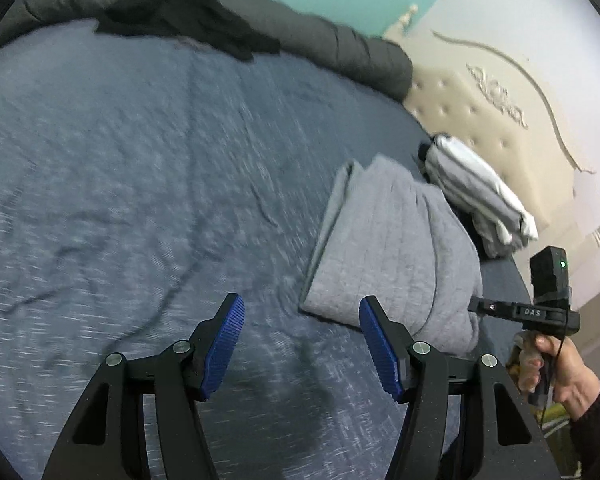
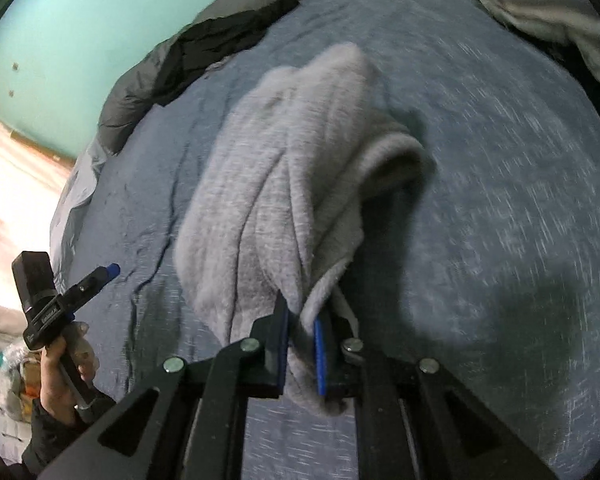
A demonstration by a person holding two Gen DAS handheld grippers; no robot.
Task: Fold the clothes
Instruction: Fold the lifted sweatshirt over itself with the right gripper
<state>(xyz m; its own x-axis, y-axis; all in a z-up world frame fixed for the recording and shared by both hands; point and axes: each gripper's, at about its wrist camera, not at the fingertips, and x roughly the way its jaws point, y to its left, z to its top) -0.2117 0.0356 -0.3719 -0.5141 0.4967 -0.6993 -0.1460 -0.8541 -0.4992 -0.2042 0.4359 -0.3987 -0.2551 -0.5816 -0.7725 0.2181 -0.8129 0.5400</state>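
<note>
The right gripper (image 2: 302, 344) pinches one bunched edge of the grey fleece garment (image 2: 292, 184), dragging it over the blue bedsheet (image 2: 500, 200); it may slip or unfold, since the left gripper (image 1: 302, 344) hangs open and empty nearby

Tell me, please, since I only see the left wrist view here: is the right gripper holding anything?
Observer: Yes, the right gripper is shut on a light grey garment, bunched between its pads.
Operator: Thank you. Is that garment off the bed?
Observer: It hangs from the grip over the blue bedspread; whether its far end touches, I cannot tell.
Operator: And is my left gripper empty?
Observer: The right wrist view shows the left gripper side-on with nothing between its fingers.
</note>
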